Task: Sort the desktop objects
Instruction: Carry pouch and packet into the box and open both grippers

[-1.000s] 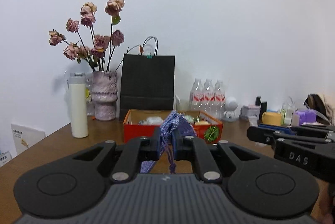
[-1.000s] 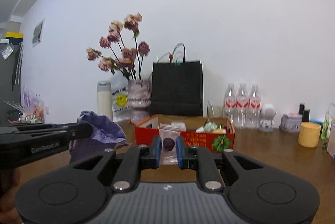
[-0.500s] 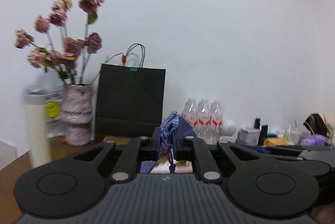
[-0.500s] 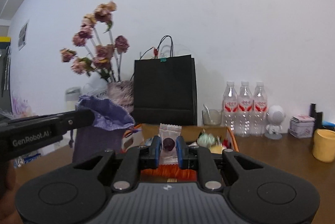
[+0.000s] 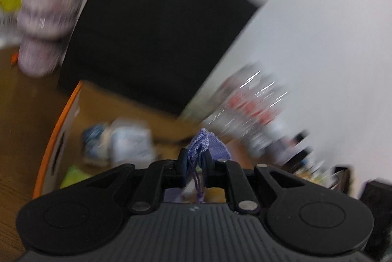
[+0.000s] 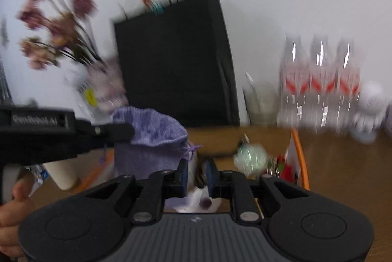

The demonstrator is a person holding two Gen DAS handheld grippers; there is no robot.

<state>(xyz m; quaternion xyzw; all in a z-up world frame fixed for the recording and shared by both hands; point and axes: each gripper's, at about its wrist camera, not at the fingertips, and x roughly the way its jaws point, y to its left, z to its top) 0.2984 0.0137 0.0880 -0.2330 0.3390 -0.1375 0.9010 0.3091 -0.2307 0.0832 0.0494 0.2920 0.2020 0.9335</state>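
Note:
My left gripper [image 5: 194, 164] is shut on the gathered rim of a purple knitted drawstring pouch [image 5: 205, 145], whose cords hang down between the fingers. In the right wrist view the pouch [image 6: 152, 139] hangs from the left gripper [image 6: 127, 132] over the left part of the orange-rimmed cardboard box [image 6: 300, 159]. My right gripper [image 6: 197, 171] is shut on a clear sweet packet [image 6: 201, 200] with a dark sweet inside; the packet droops below the fingers, above the box. The left wrist view is rolled and blurred, and looks down into the box [image 5: 56, 129].
A black paper bag [image 6: 176, 61] stands behind the box, with a vase of dried roses [image 6: 54, 24] to its left and three water bottles [image 6: 321, 80] to its right. A shiny green ball [image 6: 252, 159] and wrapped packets [image 5: 129, 142] lie in the box. A hand [image 6: 12, 213] holds the left gripper.
Both grippers have moved forward from in front of the box to above it, still holding the pouch and the packet. The left view has rolled and both now look down.

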